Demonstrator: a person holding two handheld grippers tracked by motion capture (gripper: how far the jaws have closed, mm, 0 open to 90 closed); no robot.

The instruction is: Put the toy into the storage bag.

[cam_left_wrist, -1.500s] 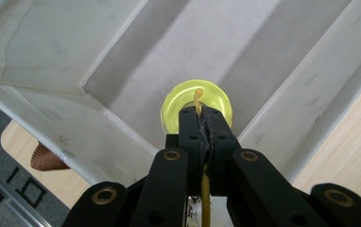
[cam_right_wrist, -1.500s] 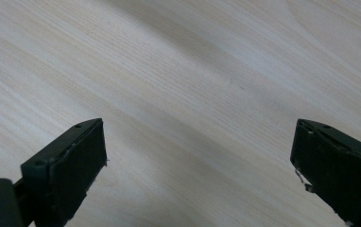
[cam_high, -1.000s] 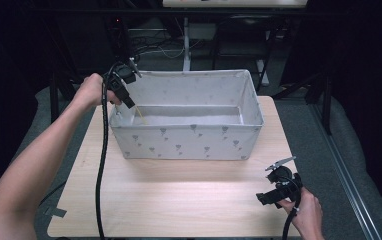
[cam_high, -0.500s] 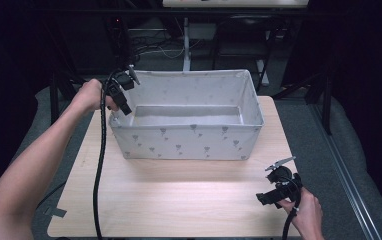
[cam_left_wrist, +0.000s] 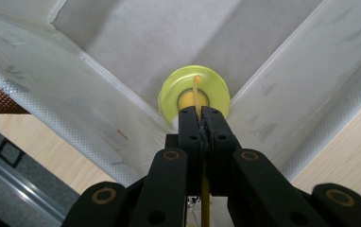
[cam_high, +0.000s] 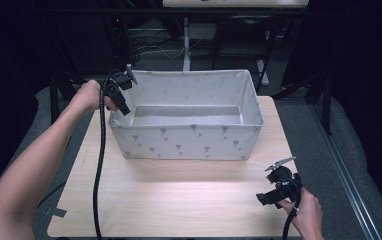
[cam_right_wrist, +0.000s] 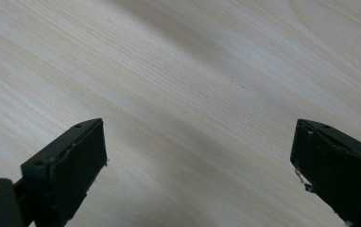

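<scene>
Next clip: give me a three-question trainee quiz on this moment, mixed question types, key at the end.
1. True or false: the left gripper is shut on a thin yellow strap.
2. Where does the yellow disc hang? A) over the bin's inner corner B) on the table C) in the right gripper
3. How do the right gripper's jaws stand, and what lies beneath them?

Key:
1. True.
2. A.
3. Wide apart with nothing between them, above bare wooden table.
</scene>
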